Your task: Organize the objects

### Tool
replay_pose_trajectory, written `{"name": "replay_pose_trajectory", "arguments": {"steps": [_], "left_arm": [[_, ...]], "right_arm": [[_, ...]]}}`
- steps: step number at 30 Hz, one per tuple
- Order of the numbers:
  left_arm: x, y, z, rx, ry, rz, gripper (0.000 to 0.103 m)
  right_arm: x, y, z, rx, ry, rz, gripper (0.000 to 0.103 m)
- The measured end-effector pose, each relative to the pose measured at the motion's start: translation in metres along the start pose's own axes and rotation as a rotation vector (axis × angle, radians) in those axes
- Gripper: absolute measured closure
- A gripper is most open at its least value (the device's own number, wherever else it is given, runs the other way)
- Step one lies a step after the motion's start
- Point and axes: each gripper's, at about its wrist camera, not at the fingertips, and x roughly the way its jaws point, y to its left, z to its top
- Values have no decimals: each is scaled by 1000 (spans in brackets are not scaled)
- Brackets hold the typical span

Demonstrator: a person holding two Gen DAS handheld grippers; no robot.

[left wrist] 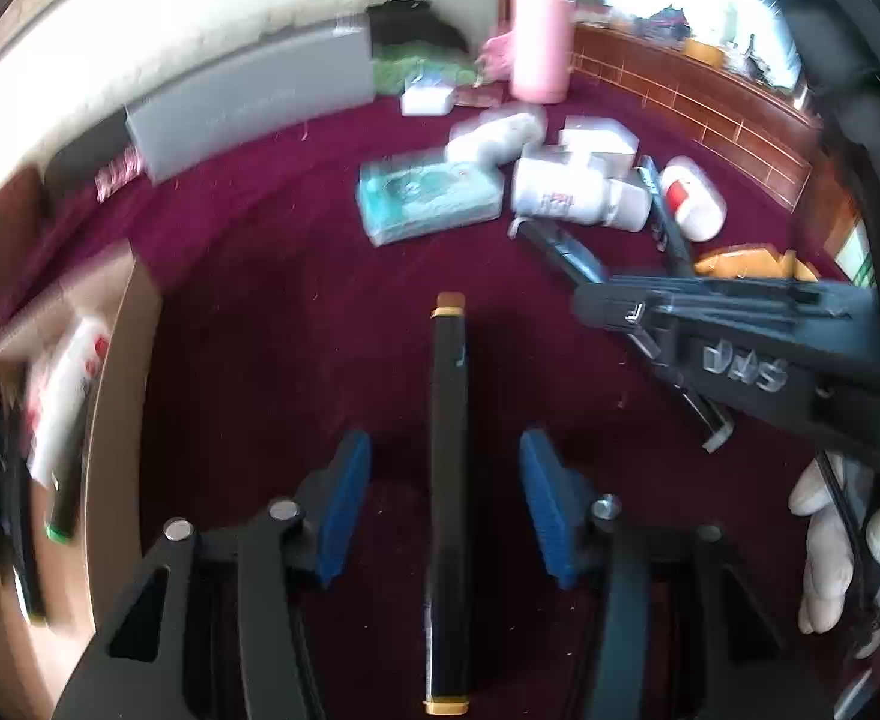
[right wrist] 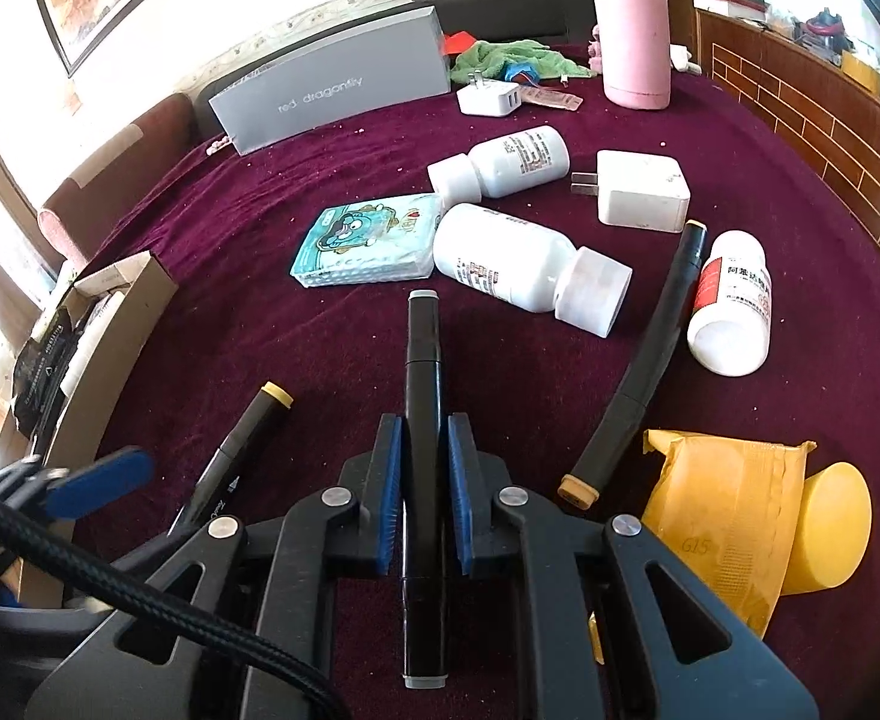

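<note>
My left gripper (left wrist: 445, 468) is open, its blue pads on either side of a black marker with yellow-brown caps (left wrist: 449, 480) that lies on the maroon cloth (left wrist: 260, 276); the pads do not touch it. That marker also shows in the right wrist view (right wrist: 242, 444). My right gripper (right wrist: 425, 450) is shut on a black marker with grey caps (right wrist: 423, 420), held just above the cloth. The right gripper also shows in the left wrist view (left wrist: 710, 342). A third black marker (right wrist: 650, 354) lies to the right.
An open cardboard box (right wrist: 116, 336) with items inside stands at the left. White bottles (right wrist: 530, 270) (right wrist: 731, 300) (right wrist: 500, 165), a tissue pack (right wrist: 368, 240), white chargers (right wrist: 641, 189), a pink flask (right wrist: 635, 30), a grey box (right wrist: 338, 84) and a yellow packet (right wrist: 722, 516) lie around.
</note>
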Motion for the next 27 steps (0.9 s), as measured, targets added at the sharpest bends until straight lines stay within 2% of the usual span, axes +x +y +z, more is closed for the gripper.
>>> {"name": "replay_pose_trajectory", "arguments": {"steps": [1, 2, 5, 11, 17, 22, 27], "left_arm": [[-4, -4, 0, 11, -1, -24, 85], [-7, -6, 0, 13, 8, -53, 91], [-17, -8, -4, 19, -14, -61, 92], [-31, 18, -14, -95, -37, -134, 92], [-68, 40, -28, -165, -147, -173, 92], [-85, 58, -36, -207, -184, -183, 91], [-99, 83, -48, -266, -205, -161, 91]], "right_arm": [[0, 0, 0, 0, 0, -1, 91], [0, 0, 0, 0, 1, -1, 91], [-1, 0, 0, 6, 3, 0, 91], [-16, -5, -1, 48, -22, 40, 91], [-34, -6, -4, 92, -34, 122, 91], [-50, 14, -7, 60, -51, 165, 90], [-60, 42, -8, 19, -45, 221, 90]]}}
